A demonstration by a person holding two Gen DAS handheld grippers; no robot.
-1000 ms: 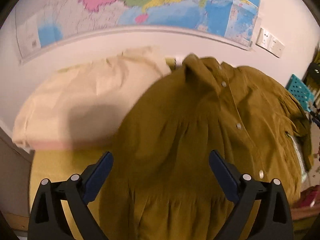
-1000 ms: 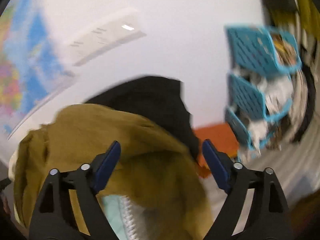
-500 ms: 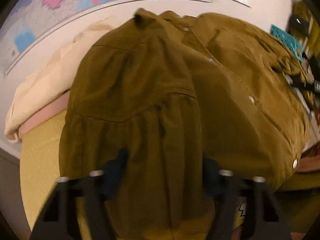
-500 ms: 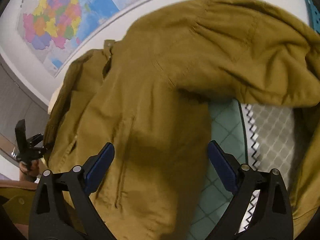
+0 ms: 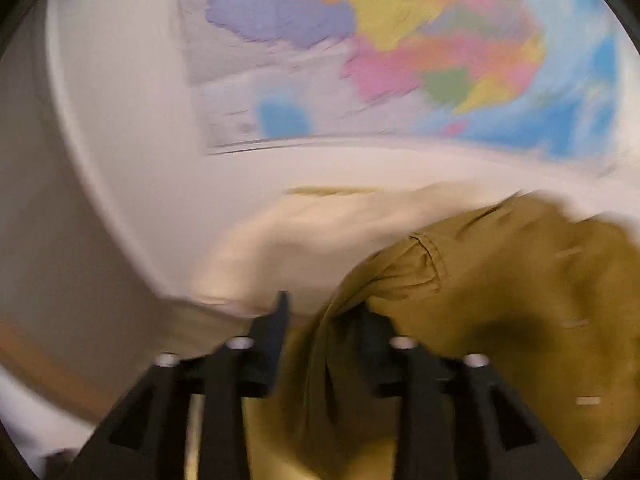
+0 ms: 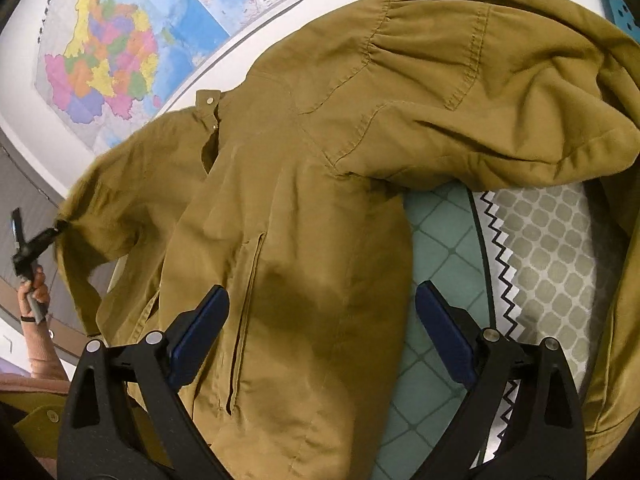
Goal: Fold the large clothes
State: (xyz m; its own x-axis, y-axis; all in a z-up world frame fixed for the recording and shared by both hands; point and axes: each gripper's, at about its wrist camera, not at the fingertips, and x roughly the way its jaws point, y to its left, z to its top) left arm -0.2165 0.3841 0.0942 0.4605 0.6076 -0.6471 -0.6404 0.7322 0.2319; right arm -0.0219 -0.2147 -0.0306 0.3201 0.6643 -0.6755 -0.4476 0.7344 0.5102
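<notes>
The left gripper (image 5: 320,316) pinches a bunched fold of the mustard jacket (image 6: 304,216) and lifts that side off the patterned mat (image 6: 540,248). The right gripper (image 6: 320,328) hangs wide and empty over the jacket's front by the pocket slit (image 6: 244,312). With only 1 pinch, the cloth could slip or drag the rest askew.

left wrist – close, toward map (image 5: 400,60) wall | right wrist – close, downward | shared: jacket (image 6: 320,200), map
</notes>
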